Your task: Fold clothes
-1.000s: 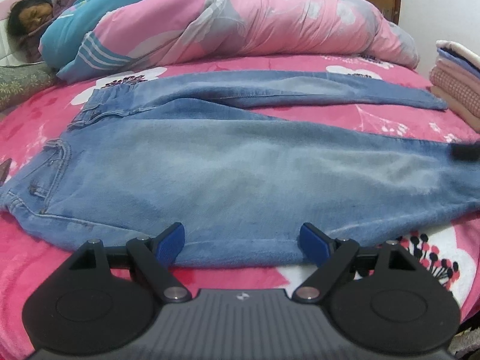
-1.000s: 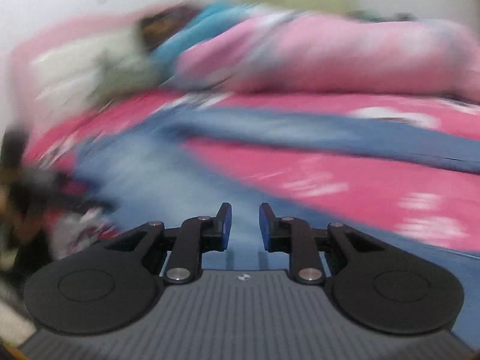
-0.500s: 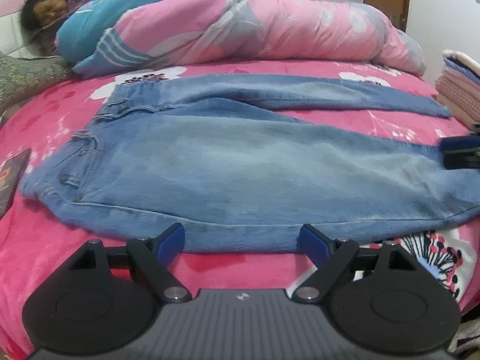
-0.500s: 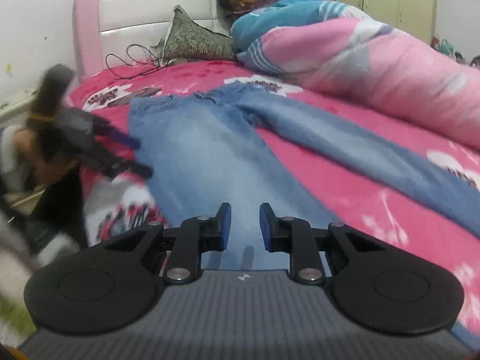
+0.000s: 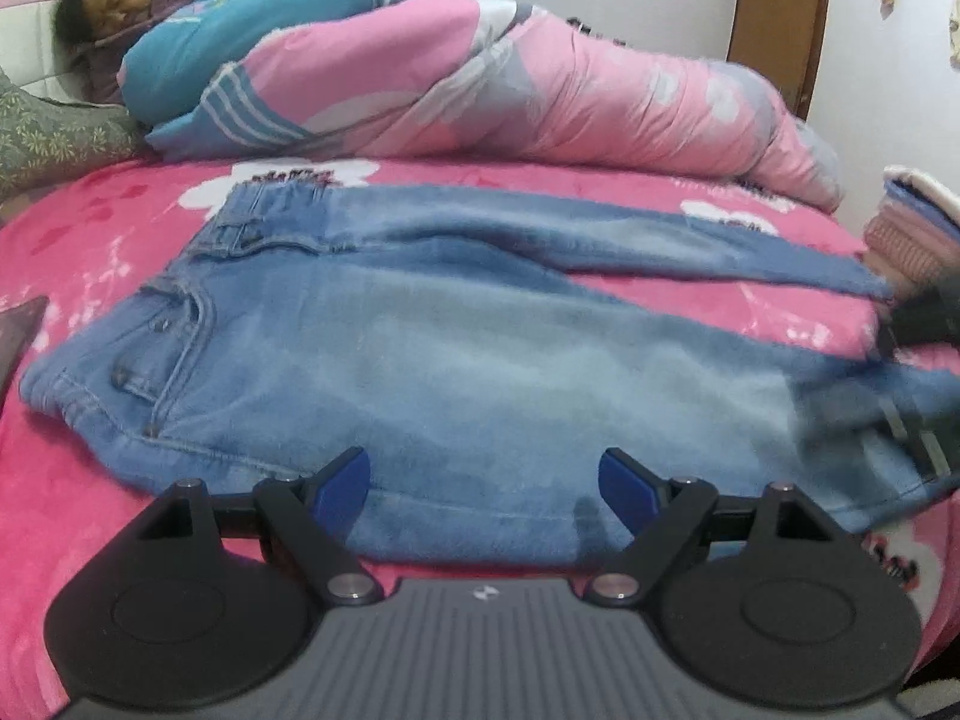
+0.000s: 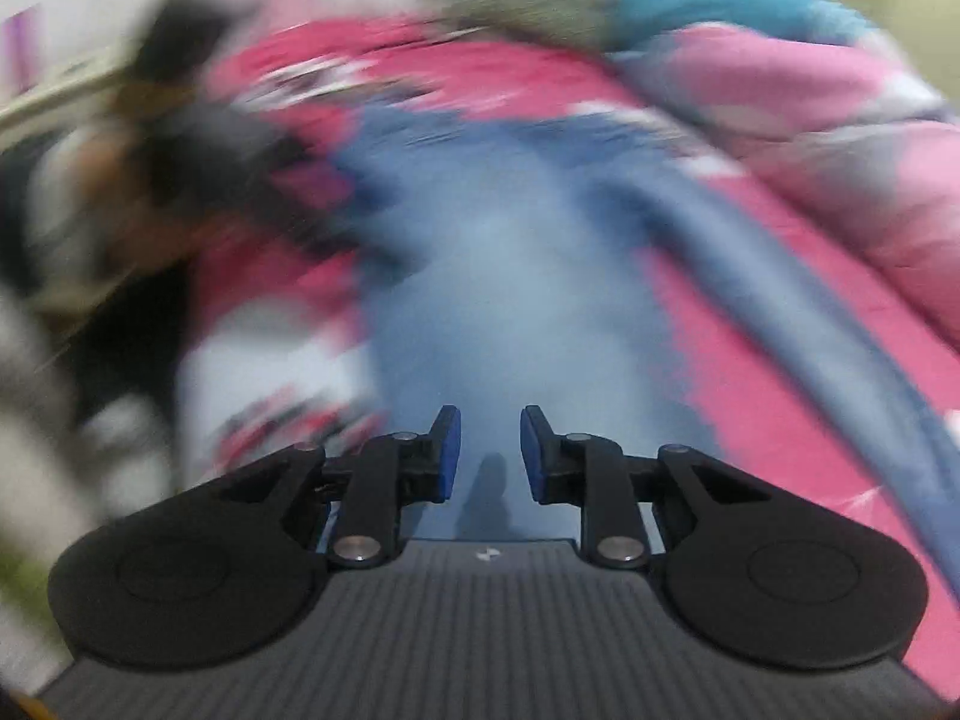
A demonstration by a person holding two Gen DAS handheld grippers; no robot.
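Light blue jeans (image 5: 456, 360) lie flat on the pink bed (image 5: 90, 252), waist to the left and both legs running right. My left gripper (image 5: 483, 477) hovers open at the near edge of the front leg, with nothing between its fingers. My right gripper (image 6: 491, 450) looks along that leg (image 6: 510, 300) towards the waist. Its pads stand a narrow gap apart over the denim and hold nothing. In the left wrist view it is a dark blur (image 5: 924, 324) by the leg ends. The right wrist view is smeared by motion.
A person lies under a pink and blue quilt (image 5: 480, 96) along the back of the bed. Folded clothes (image 5: 912, 228) are stacked at the right edge. A grey-green pillow (image 5: 48, 138) and a dark flat object (image 5: 18, 330) sit at the left.
The left gripper has drawn back a little, still open. The right gripper has swung fast, blurring its view, and now sits lower over the leg ends; its gap looks the same.
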